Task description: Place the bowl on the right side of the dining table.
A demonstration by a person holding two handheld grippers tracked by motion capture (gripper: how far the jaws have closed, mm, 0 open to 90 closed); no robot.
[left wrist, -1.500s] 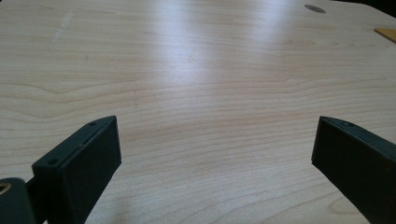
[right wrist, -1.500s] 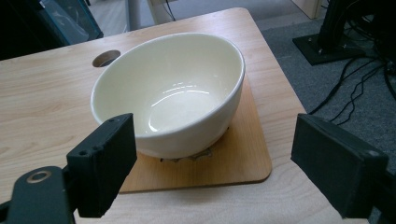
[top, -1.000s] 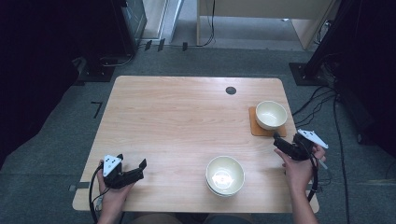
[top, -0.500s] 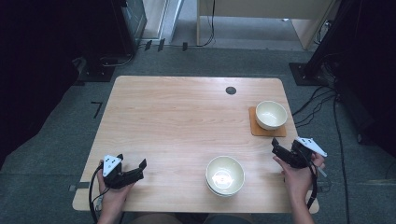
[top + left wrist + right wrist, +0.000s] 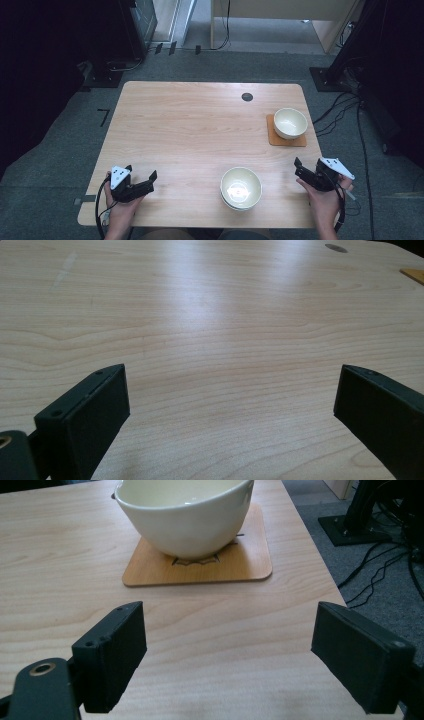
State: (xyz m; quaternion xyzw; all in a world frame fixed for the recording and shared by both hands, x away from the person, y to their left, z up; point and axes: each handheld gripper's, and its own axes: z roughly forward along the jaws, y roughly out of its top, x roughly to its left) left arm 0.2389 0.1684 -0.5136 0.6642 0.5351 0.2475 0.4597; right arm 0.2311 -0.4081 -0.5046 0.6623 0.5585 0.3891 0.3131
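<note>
Right gripper (image 5: 306, 173), lower right of frame, jaws spread and empty; I see it facing the cream ceramic bowl (image 5: 184, 511) on its square wooden coaster (image 5: 200, 564). Left gripper (image 5: 141, 181) likewise released.

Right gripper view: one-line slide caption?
Open right gripper faces a cream bowl sitting on a wooden coaster near the table's edge.

A cream ceramic bowl (image 5: 290, 123) sits upright and empty on a square wooden coaster (image 5: 285, 138) near the worktop's right edge. Closer to the front edge, well apart, stands what appears to be a stack of two matching bowls (image 5: 241, 188), glossy inside.
</note>
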